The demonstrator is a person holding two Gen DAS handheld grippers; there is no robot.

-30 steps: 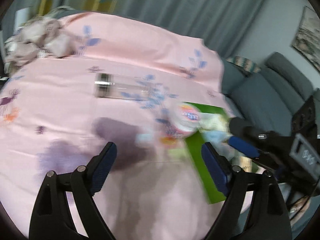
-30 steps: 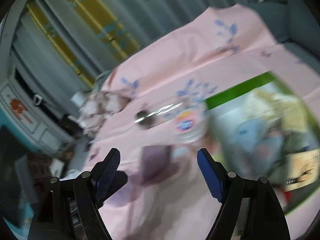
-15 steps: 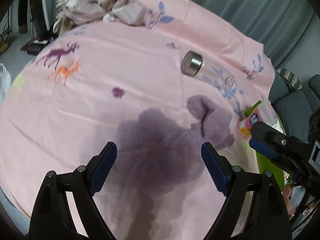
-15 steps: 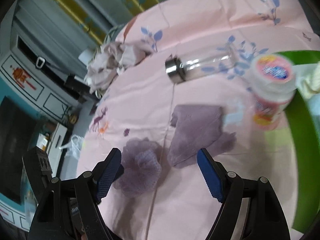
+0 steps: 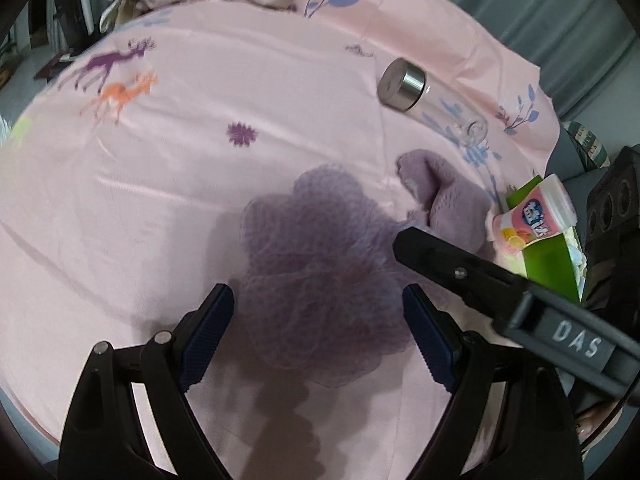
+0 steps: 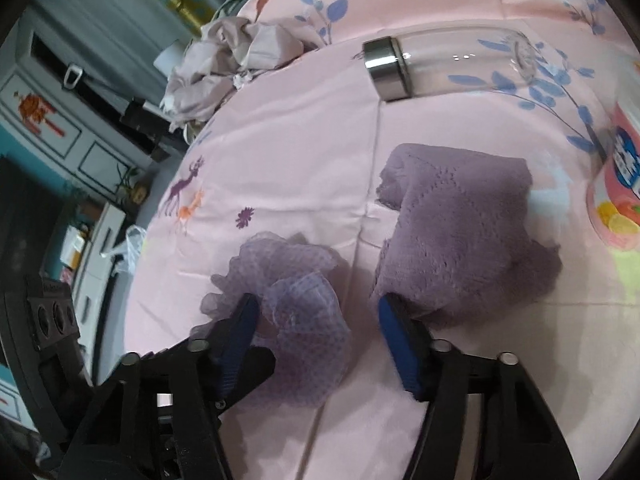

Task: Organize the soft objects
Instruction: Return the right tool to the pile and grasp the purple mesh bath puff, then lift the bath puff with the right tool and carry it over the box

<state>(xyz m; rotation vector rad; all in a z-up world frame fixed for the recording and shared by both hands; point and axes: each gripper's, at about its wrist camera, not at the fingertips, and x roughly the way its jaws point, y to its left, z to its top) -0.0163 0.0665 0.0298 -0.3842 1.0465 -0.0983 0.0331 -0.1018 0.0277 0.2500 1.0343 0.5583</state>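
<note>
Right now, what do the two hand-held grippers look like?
Both are black plastic frames with silver rivets and ribbed dark-blue pads on two fingers. The left hand-held gripper and the right hand-held gripper match; the right one's side, seen from the left wrist, bears white "DAS" lettering.

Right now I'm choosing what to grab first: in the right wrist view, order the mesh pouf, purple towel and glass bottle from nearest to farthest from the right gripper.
From the right gripper:
1. Mesh pouf, between the jaws, lower left.
2. Purple towel, just beyond the right-hand jaw.
3. Glass bottle, lying on its side at the top.
</note>
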